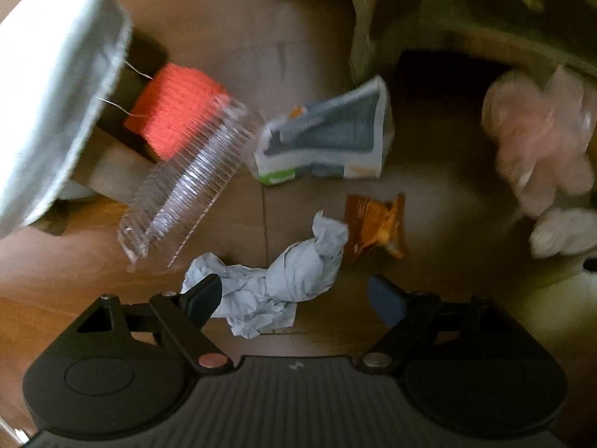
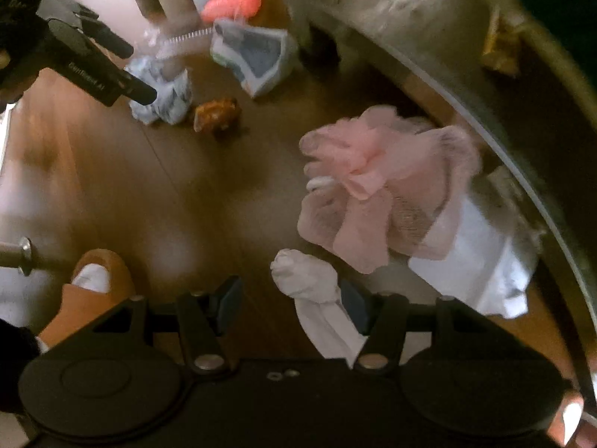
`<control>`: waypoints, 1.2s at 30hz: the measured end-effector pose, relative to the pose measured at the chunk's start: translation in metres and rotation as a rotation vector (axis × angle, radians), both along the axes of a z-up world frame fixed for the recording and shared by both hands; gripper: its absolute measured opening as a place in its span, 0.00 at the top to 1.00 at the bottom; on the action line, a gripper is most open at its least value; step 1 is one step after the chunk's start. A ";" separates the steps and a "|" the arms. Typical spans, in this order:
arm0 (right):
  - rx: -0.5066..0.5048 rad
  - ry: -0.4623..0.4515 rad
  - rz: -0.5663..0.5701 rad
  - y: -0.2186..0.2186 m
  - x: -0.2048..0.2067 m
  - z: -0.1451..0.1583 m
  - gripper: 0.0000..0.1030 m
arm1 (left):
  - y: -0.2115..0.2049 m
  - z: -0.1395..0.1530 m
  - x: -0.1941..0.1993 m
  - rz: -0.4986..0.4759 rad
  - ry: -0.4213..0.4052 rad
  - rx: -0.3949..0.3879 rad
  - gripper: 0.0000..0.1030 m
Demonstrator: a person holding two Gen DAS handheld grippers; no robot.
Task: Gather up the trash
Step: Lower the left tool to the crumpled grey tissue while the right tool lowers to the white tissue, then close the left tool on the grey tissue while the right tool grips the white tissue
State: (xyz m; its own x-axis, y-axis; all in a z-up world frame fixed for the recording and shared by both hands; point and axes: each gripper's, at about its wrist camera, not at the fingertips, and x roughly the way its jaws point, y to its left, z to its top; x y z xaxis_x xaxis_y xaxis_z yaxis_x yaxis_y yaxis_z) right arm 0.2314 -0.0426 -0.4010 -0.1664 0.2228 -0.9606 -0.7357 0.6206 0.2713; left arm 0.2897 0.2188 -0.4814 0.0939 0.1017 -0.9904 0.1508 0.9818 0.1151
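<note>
Now my left claw (image 1: 294,296) points down at the wooden floor (image 1: 93,283) with its jaws spread wide and nothing pinched; the crumpled pale blue paper (image 1: 276,280) lies on the floor between them, its near end just beside the left finger, though I cannot tell whether anything touches. Just beyond that paper sits a small orange-brown wrapper (image 1: 377,224), and farther out a flattened blue-and-white carton (image 1: 328,138) with a green corner. To the left of the carton a clear ribbed plastic container (image 1: 186,183) lies tilted, with an orange spool of thread (image 1: 175,104) behind it and pale grey cloth (image 1: 52,86) hanging over that corner. At the right edge is a blurred pink frilly bundle (image 1: 541,138). My right claw (image 2: 291,304) is likewise spread and grips nothing; a white sock (image 2: 313,291) lies on the floor between its fingers, close against the right one. Just past it the pink frilly bundle (image 2: 377,190) rests partly on white cloth (image 2: 481,261), near a curved metal rim (image 2: 522,171). At lower left I see an orange slipper (image 2: 93,291) on a white-socked foot. Far across the floor, the right view shows the left claw (image 2: 138,71) over the blue paper (image 2: 164,97), with the wrapper (image 2: 216,115) and carton (image 2: 257,59) nearby.
</note>
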 end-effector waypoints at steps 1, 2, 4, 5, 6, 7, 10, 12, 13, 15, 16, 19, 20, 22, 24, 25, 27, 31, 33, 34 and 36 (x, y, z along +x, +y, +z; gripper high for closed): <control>-0.002 0.001 0.013 0.003 -0.002 -0.005 0.43 | 0.000 -0.005 -0.001 -0.013 0.006 0.007 0.17; -0.005 0.000 0.028 0.005 -0.004 -0.010 0.43 | 0.000 -0.011 -0.001 -0.026 0.011 0.014 0.17; -0.004 0.001 0.050 0.009 -0.007 -0.017 0.43 | 0.000 -0.022 -0.002 -0.050 0.014 0.032 0.17; -0.006 0.004 0.061 0.011 -0.009 -0.021 0.43 | -0.001 -0.026 -0.002 -0.059 0.017 0.034 0.17; -0.011 0.000 0.074 0.013 -0.011 -0.025 0.43 | -0.002 -0.031 -0.002 -0.069 0.020 0.041 0.17; -0.014 -0.006 0.085 0.013 -0.012 -0.028 0.43 | -0.003 -0.035 -0.002 -0.080 0.019 0.050 0.17; -0.027 -0.004 0.087 0.016 -0.015 -0.038 0.43 | -0.008 -0.045 -0.001 -0.097 0.027 0.053 0.31; -0.034 -0.002 0.087 0.017 -0.015 -0.043 0.45 | -0.012 -0.051 -0.001 -0.108 0.037 0.060 0.40; -0.034 0.001 0.088 0.018 -0.016 -0.044 0.45 | -0.013 -0.054 0.000 -0.108 0.038 0.060 0.46; -0.048 -0.011 0.095 0.020 -0.018 -0.048 0.46 | -0.014 -0.055 0.000 -0.095 0.038 0.052 0.50; -0.050 -0.014 0.094 0.020 -0.018 -0.050 0.46 | -0.015 -0.055 0.000 -0.089 0.037 0.052 0.52; -0.087 -0.049 0.120 0.023 -0.022 -0.055 0.75 | -0.013 -0.052 0.000 -0.064 0.029 0.042 0.55; -0.102 -0.060 0.137 0.024 -0.024 -0.054 0.81 | -0.012 -0.051 0.000 -0.045 0.027 0.043 0.56; -0.090 -0.058 0.134 0.023 -0.025 -0.049 0.81 | -0.005 -0.049 0.002 0.001 0.031 0.036 0.58; -0.076 -0.059 0.126 0.021 -0.026 -0.040 0.82 | 0.000 -0.042 0.000 0.034 0.025 0.024 0.58; -0.067 -0.058 0.116 0.020 -0.025 -0.034 0.82 | 0.001 -0.037 -0.001 0.047 0.025 0.018 0.58; -0.045 -0.055 0.068 0.016 -0.023 -0.019 0.82 | 0.003 -0.025 -0.005 0.059 0.016 0.008 0.58; 0.004 -0.059 -0.022 0.009 -0.020 0.022 0.82 | 0.008 0.013 -0.015 0.088 -0.024 -0.026 0.58; 0.034 -0.072 -0.058 0.005 -0.018 0.047 0.82 | 0.006 0.037 -0.019 0.113 -0.057 -0.051 0.58; 0.049 -0.085 -0.072 0.003 -0.017 0.060 0.82 | 0.006 0.050 -0.021 0.124 -0.075 -0.067 0.58; 0.076 -0.115 -0.106 0.001 -0.013 0.089 0.82 | 0.004 0.078 -0.025 0.132 -0.129 -0.093 0.58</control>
State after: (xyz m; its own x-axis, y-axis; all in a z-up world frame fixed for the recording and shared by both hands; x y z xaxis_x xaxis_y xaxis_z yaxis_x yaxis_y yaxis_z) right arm 0.2180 -0.0420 -0.3124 -0.0285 0.3062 -0.9515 -0.6961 0.6771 0.2388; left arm 0.2651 0.2225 -0.4033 0.2124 0.0298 -0.9767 0.0096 0.9994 0.0326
